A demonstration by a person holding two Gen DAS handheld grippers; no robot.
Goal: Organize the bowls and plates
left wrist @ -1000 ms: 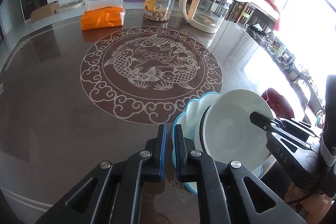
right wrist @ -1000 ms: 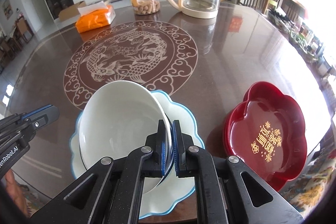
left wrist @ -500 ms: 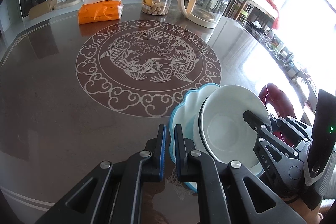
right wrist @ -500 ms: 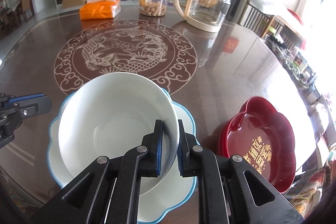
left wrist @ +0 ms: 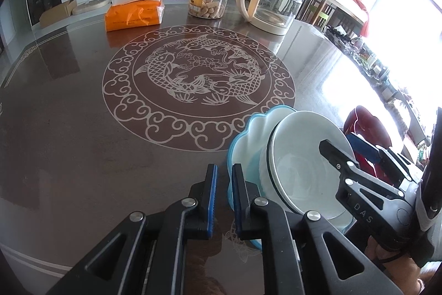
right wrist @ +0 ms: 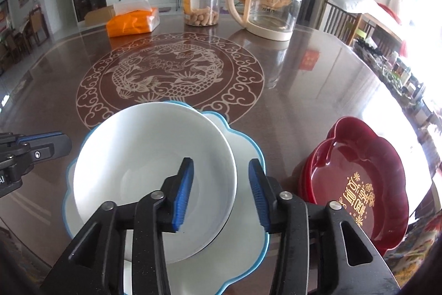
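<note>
right gripper (right wrist: 221,190): jaws wide, straddling the near-right rim of the white bowl (right wrist: 149,170); pads not touching it, holding nothing.
left gripper (left wrist: 223,198): jaws narrow, small gap, nothing between them; sits at the left edge of the plate, low over the table.
white bowl: opening up, round so no long axis; sits on the blue-rimmed plate (right wrist: 246,145), looks slightly tilted, offset toward the plate's left side.
blue-rimmed plate: scalloped, flat on the table (right wrist: 317,90) near its front edge; far lobe overlaps the ring of the fish medallion (right wrist: 168,73).
red dishes (right wrist: 359,184): stacked, flower-shaped, gold lettering inside; just beside the plate on the right, narrow gap, close to the table's right edge.
open room: bare tabletop across the medallion and to the left of the plate.
far side: orange tissue pack (right wrist: 132,21), clear jar (right wrist: 203,0) with snacks in the bottom, glass kettle (right wrist: 268,10) in a row along the back, well apart from the plate.
obstructions: red dishes crowd the right; left gripper crowds the plate's left.
</note>
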